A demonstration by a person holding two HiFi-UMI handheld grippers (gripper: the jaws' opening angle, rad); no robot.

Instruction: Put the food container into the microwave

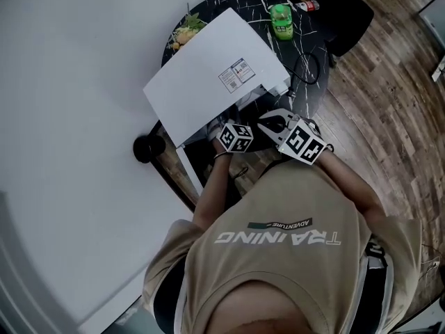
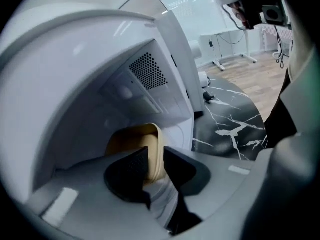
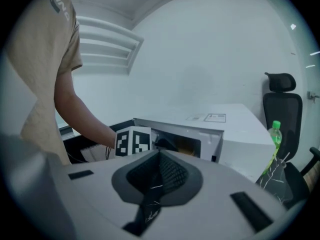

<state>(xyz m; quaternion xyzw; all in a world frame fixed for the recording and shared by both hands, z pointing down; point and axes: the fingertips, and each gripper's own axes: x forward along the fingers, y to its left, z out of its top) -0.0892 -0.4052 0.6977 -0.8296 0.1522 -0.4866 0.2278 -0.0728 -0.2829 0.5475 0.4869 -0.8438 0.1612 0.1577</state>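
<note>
Your left gripper [image 2: 156,159] reaches into the open front of the microwave [image 1: 215,68], a boxy white oven with smooth, glossy inner walls and a dark patch of small round vent holes [image 2: 147,71] on the side wall. Its black, finely textured jaws are clamped on the thin curved rim of the food container [image 2: 132,139], a tan, rounded tub with a matte surface. The container sits low inside the cavity, close to the front opening; you cannot tell whether it is resting on the oven floor.

Your right gripper [image 3: 160,171] is held outside, in front of the microwave and beside your left arm. Its ribbed black jaws are pressed together with nothing between them.

The microwave stands on a round bench [image 2: 227,116] of black stone-like material with jagged white veins. A green plastic bottle [image 1: 281,14] stands upright on the bench behind the oven. A black office chair [image 3: 282,104] with a headrest is just beyond the bench, on a wood-plank floor [image 1: 389,103].
</note>
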